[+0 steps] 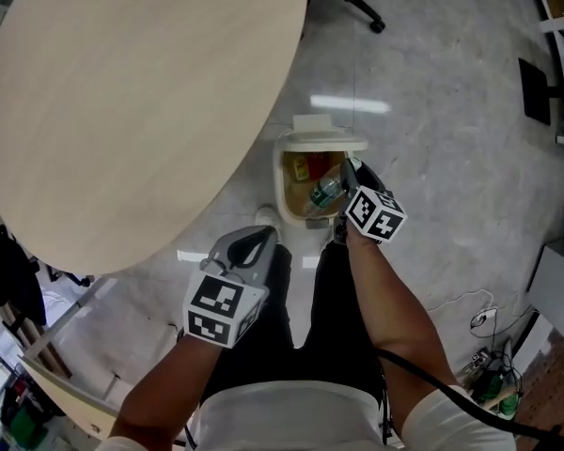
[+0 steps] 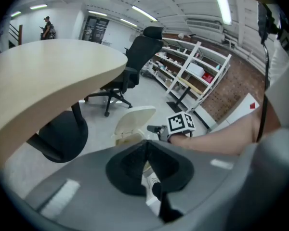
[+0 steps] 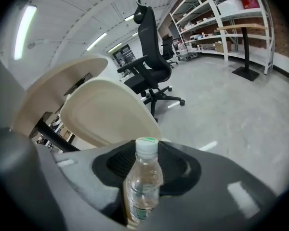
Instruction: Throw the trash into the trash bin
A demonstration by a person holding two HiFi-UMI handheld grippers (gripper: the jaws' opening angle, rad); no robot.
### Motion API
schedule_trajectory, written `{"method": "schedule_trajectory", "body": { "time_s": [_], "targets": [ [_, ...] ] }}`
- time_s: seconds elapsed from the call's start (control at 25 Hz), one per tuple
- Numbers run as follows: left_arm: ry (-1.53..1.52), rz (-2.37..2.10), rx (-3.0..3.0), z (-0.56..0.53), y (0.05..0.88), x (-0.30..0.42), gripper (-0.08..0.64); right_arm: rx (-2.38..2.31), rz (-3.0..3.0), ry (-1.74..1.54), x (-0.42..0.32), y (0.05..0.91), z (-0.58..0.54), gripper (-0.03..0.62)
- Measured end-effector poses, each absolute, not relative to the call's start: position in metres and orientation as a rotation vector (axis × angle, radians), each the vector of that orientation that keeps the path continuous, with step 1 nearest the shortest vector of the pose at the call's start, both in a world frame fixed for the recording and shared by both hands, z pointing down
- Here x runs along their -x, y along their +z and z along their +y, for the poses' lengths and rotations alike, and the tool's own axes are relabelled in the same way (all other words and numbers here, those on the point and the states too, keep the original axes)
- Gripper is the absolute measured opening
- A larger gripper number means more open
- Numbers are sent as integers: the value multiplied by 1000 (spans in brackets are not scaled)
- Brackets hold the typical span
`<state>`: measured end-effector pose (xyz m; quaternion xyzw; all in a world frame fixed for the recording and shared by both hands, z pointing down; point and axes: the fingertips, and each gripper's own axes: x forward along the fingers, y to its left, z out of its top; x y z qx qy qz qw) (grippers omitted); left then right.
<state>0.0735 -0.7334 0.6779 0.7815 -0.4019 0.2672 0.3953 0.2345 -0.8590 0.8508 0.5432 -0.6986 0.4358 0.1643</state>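
Observation:
A clear plastic bottle (image 1: 327, 194) with a green cap is clamped in my right gripper (image 1: 344, 182), which is shut on it. It hangs right over the mouth of the cream trash bin (image 1: 284, 178), whose lid (image 1: 318, 125) is flipped open; yellow and red trash lies inside. In the right gripper view the bottle (image 3: 143, 186) stands upright between the dark pads (image 3: 178, 165), with the bin's lid (image 3: 106, 112) just behind. My left gripper (image 1: 251, 247) hovers left of the bin with its jaws together and nothing in them. From the left gripper view I see the bin (image 2: 132, 121) and the right gripper's marker cube (image 2: 181, 123).
A big round wooden table (image 1: 122, 92) overhangs the bin's left side. The person's white shoe (image 1: 265, 217) and black trouser legs stand just in front of the bin. An office chair (image 2: 135, 66) and shelves (image 2: 197, 71) lie beyond. Cables (image 1: 484, 360) trail on the floor at right.

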Motion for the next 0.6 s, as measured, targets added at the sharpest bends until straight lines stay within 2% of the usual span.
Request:
{"method": "schedule_trajectory", "body": {
  "time_s": [0.4,0.52,0.6],
  "targets": [
    [712,-995,-1969,-735,701,-57,8,-1436,-1936,1261,-202,905,-850,147],
    [708,-990,-1966,-733,702,-56,8,-1242,-1881,1232,-185,928,-828,225],
    [708,-982,-1968,-732,702,-57,8,-1189,-1881,1189,-181,928,-822,225]
  ]
}}
